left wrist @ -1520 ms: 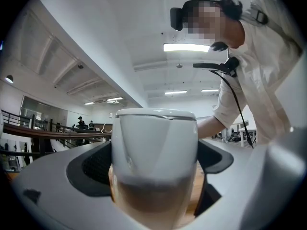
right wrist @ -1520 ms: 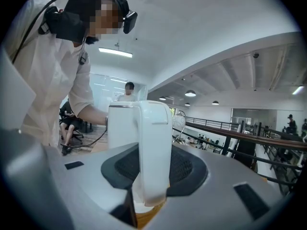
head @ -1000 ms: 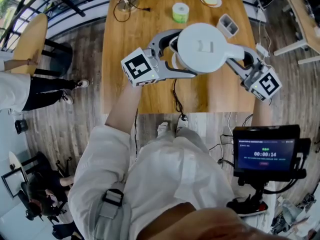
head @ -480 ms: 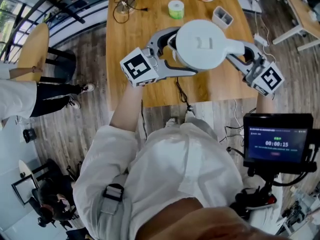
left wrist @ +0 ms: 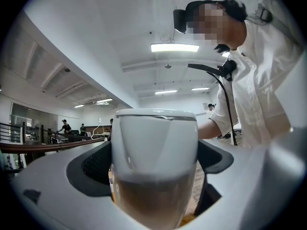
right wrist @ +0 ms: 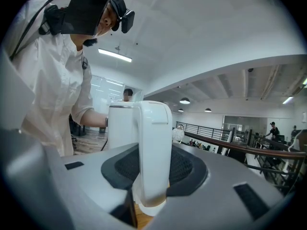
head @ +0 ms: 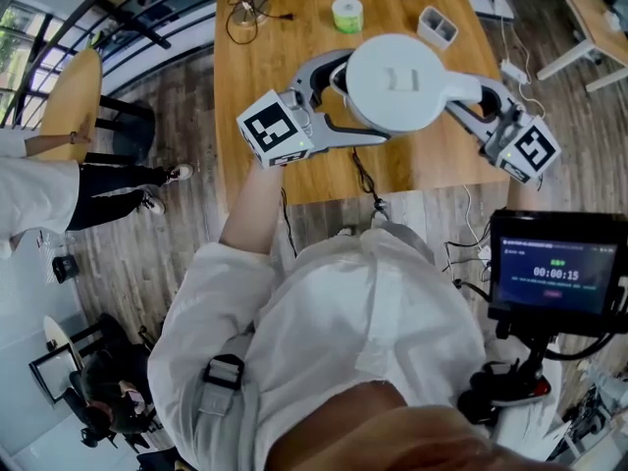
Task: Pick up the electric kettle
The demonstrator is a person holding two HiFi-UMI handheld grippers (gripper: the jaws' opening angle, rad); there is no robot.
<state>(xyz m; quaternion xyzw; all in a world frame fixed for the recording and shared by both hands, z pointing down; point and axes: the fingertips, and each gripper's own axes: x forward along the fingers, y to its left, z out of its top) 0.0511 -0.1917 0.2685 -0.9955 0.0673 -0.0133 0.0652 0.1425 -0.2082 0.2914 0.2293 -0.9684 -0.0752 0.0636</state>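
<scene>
Left gripper clamps the electric kettle by its body. Right gripper clamps its handle. Kettle sits upright, held between both over the wooden table, near the table's front edge.

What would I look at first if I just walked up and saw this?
The big white kettle in the middle, over the wooden table. The left hand-held gripper squeezes its round body, and the right hand-held gripper squeezes its handle. At the lower right, a dark screen glows.
</scene>
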